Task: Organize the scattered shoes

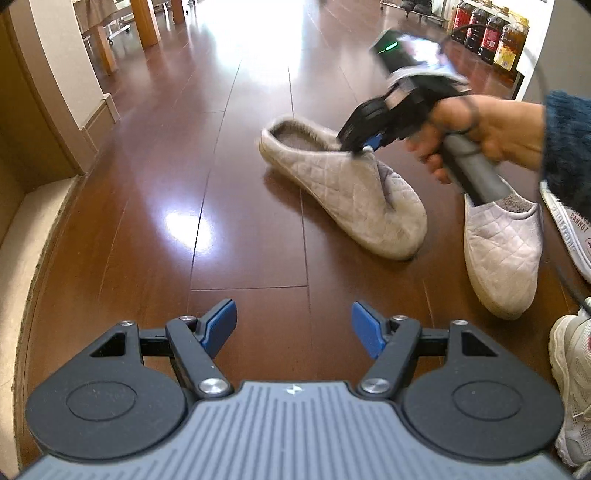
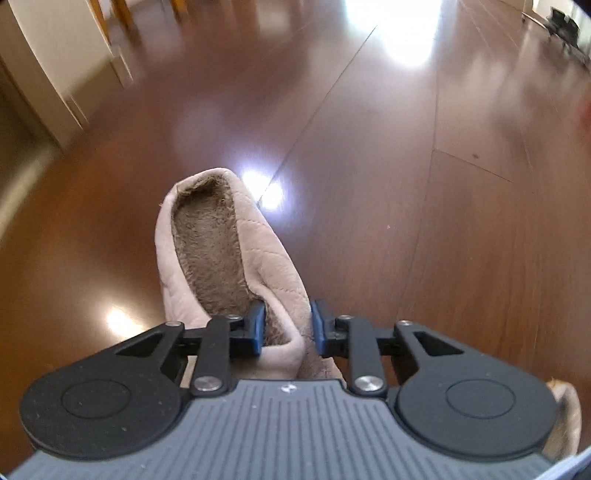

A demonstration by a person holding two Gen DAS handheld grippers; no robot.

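The glossy reddish-brown wood floor [image 1: 147,221] carries two quilted beige slippers [image 1: 343,192] [image 1: 502,251], a white sneaker [image 1: 572,387] and oil bottles [image 1: 487,37].

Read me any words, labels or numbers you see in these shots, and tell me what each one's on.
"CANNOT": red print on the white shoe insole at the left wrist view's right edge.
More red lettering on that insole: too warped to read.
Labels on the dark plastic bottles: too small.
Right wrist view: no text.

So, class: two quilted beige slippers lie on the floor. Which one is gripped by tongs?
The farther quilted beige slipper, angled across the brown wooden floor: the right tongs pinch its upper's edge. The nearer slipper, by the white sneaker, lies untouched.
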